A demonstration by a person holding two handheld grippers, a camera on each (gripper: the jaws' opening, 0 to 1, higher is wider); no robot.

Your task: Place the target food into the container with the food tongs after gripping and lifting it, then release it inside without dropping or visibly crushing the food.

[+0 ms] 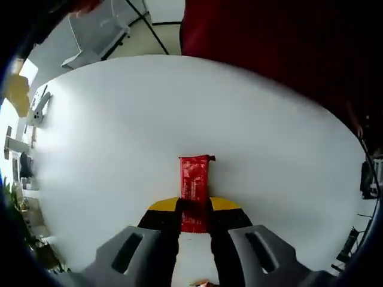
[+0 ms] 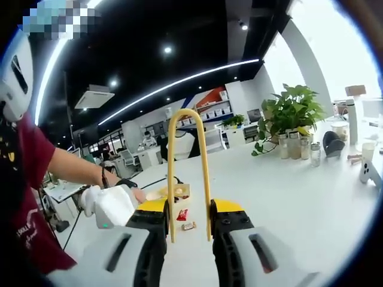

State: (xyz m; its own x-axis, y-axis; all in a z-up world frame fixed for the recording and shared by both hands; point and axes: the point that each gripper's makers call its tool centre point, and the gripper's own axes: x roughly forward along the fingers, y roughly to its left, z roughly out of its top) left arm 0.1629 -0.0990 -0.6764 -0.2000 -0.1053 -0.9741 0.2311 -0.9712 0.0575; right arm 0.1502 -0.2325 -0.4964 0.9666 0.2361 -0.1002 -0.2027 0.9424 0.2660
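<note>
Currently L hand-held gripper [image 1: 194, 220] pinching red snack packet [image 1: 194, 185] over white desk [image 1: 119, 149]. R hand-held gripper [image 2: 190, 224] clamped on yellow food tongs [image 2: 188, 167], tips aimed up. Risk: the packet's slick, so a loose pinch could drop it; too tight crushes contents.

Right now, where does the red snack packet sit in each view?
Left gripper view: the red snack packet is at centre, its lower end between the jaws.
Right gripper view: small and low at centre, framed by the arms of the yellow tongs.
Shared landmark: the white table under it.
</note>
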